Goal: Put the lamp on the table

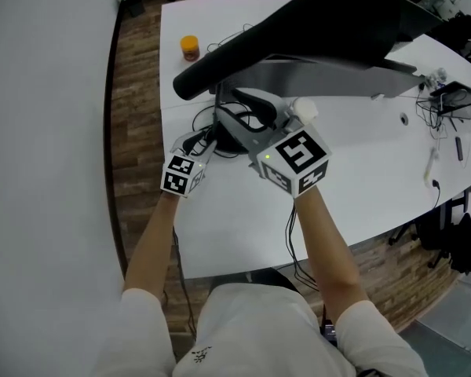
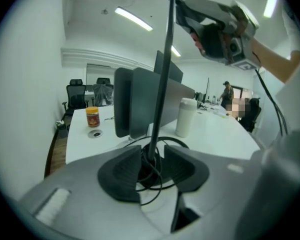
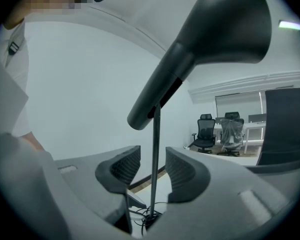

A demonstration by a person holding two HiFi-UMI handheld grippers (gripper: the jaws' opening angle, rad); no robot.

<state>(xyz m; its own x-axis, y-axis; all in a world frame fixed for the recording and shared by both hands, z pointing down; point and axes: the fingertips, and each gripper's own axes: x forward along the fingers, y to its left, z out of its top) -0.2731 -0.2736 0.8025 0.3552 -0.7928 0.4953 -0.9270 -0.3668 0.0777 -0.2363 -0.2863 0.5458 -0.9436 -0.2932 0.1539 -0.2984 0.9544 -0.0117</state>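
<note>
Both tongs stand wide open with nothing gripped: the left tongs [image 2: 152,166] and the right tongs [image 3: 152,171] each have the lamp's thin black metal stem [image 2: 162,84] in the gap between their ribbed pads, and neither pad presses on it. The black lamp with its long horn-shaped shade [image 1: 298,30] appears to stand on the white desk [image 1: 361,179], its stem upright and its foot sitting in a coil of black cable [image 2: 152,184].

In the head view the left tongs come at the stem's foot from 8 o'clock and the right tongs from 4 o'clock, about equally near. The shade's long axis runs overhead from 10 towards 2 o'clock, so any withdrawal would best go back and low.

Beyond, at 12 o'clock, stands a grey flat panel [image 2: 140,101], with a white cylindrical bottle [image 2: 186,116] at 1 and an orange jar with a yellow lid [image 1: 190,47] at 11.

The tongs cover most of the lamp's base in the head view, so I cannot tell whether it sits flat; the left gripper view cuts off the shade
</note>
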